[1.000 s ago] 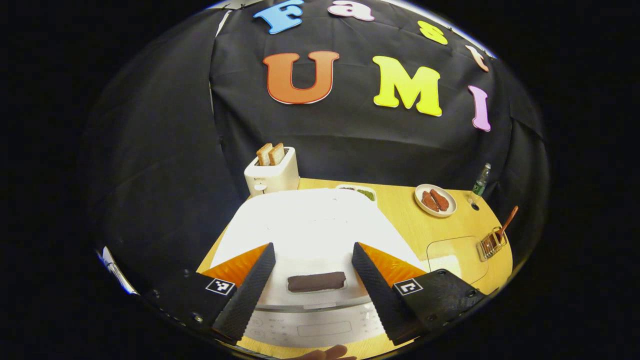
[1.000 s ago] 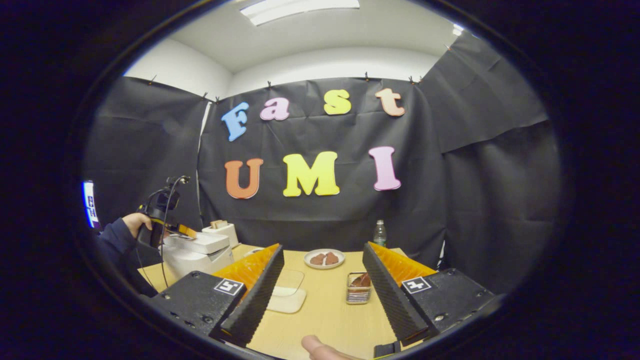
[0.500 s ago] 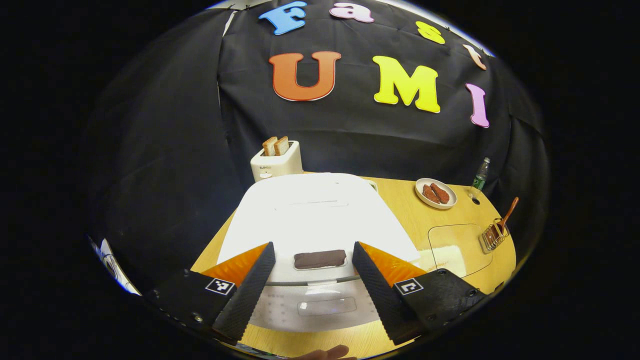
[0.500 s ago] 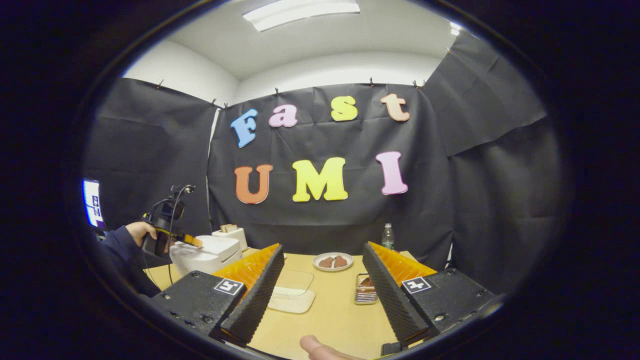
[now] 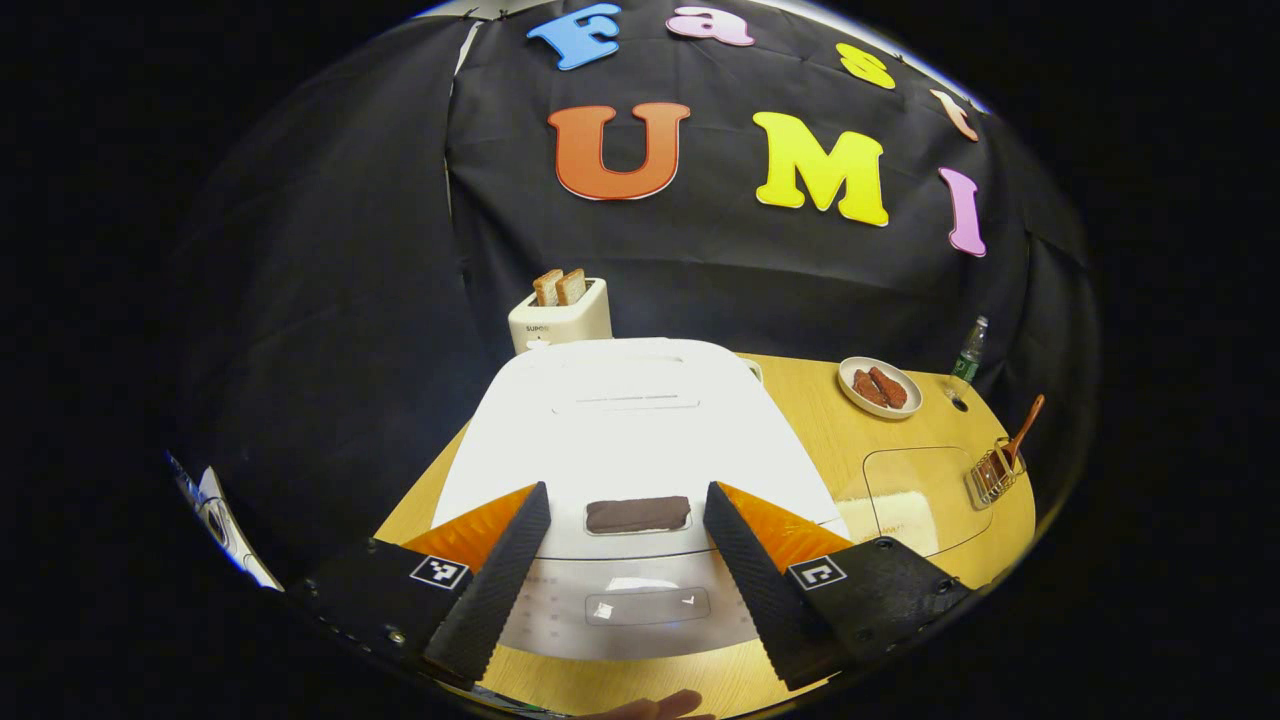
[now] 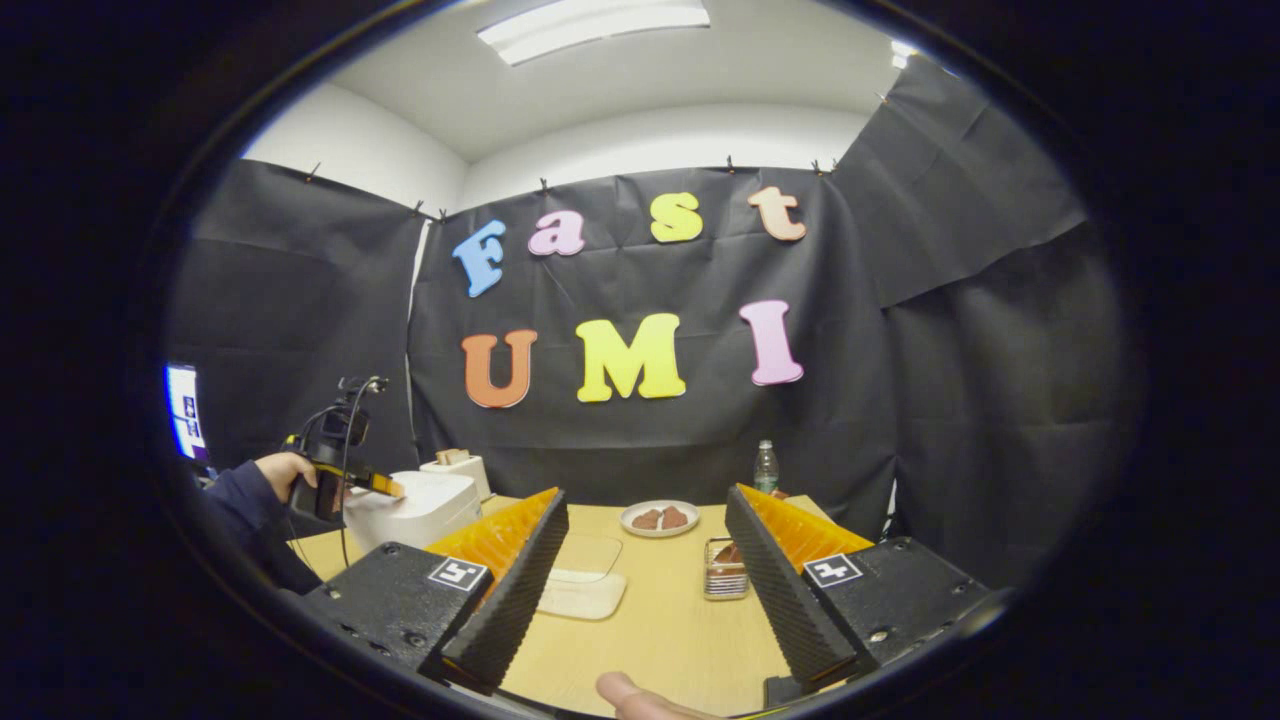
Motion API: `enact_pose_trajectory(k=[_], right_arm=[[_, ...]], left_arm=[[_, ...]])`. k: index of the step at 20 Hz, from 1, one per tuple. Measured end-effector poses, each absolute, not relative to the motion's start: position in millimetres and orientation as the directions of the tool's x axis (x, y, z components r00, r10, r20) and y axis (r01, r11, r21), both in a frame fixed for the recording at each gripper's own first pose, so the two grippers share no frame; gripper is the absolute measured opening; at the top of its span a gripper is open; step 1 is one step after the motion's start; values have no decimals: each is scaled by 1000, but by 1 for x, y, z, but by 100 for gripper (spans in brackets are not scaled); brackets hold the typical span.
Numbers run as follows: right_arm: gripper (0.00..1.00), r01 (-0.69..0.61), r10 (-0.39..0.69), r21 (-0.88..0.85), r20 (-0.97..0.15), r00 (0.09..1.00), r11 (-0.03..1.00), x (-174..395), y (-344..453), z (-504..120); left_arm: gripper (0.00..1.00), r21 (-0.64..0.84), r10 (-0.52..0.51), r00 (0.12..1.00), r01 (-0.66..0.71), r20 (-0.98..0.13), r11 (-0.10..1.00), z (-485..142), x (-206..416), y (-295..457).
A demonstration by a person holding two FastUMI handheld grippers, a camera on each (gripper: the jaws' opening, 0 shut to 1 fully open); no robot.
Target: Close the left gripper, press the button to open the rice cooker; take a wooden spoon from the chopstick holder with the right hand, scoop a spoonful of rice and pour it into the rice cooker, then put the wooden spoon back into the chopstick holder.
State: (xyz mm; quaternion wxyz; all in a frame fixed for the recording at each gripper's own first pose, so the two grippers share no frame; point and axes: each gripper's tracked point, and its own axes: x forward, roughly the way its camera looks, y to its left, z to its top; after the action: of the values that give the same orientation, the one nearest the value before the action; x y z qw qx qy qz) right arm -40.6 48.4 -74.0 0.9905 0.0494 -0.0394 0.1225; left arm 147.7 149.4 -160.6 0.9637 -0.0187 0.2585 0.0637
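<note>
I hold the left gripper (image 5: 627, 560) just in front of the cooker (image 5: 625, 440), with its fingers wide apart and nothing between them; the dark button (image 5: 637, 514) on the closed lid lies in the gap between the tips. I think it waits here because the fingers must first come together, so that one firm point can push the button. The right gripper (image 6: 647, 575) is also wide open and empty, above the table (image 6: 660, 630), and I keep it low and centred so it faces the holder (image 6: 725, 580), its next target. In the left gripper view the spoon (image 5: 1022, 432) stands tilted in that holder, near the far right table edge, well apart from the cooker. A clear container (image 5: 925, 492) with something pale, probably the rice, sits between cooker and holder.
</note>
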Motion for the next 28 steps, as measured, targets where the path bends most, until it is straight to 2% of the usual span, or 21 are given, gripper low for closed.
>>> enact_pose_trajectory(k=[3,4,7,9,10,15,21,28], right_arm=[[96,-237,230,97,73,970,967,-34,48,-79],[99,-234,228,98,68,971,967,-32,49,-79],[96,-227,222,86,61,973,970,-25,51,-76],[99,-222,217,73,65,974,972,-20,54,-72],[96,-220,216,64,68,974,973,-19,56,-70],[96,-206,202,37,91,975,978,-11,58,-53],[99,-198,191,49,123,974,979,-13,56,-34],[99,-183,177,23,159,971,983,-19,64,-6]], left_arm=[[100,-6,114,857,-135,-503,991,-161,148,149],[100,-6,118,862,-139,-494,990,-159,149,150],[99,-6,120,872,-140,-475,990,-155,151,150],[98,-30,103,884,-131,-455,991,-145,150,145],[97,-44,91,897,-121,-433,992,-136,150,141],[95,-19,100,953,-110,-285,994,-67,130,121],[94,13,96,992,-96,-76,995,11,65,75],[95,4,50,997,-51,55,999,43,-11,21]])
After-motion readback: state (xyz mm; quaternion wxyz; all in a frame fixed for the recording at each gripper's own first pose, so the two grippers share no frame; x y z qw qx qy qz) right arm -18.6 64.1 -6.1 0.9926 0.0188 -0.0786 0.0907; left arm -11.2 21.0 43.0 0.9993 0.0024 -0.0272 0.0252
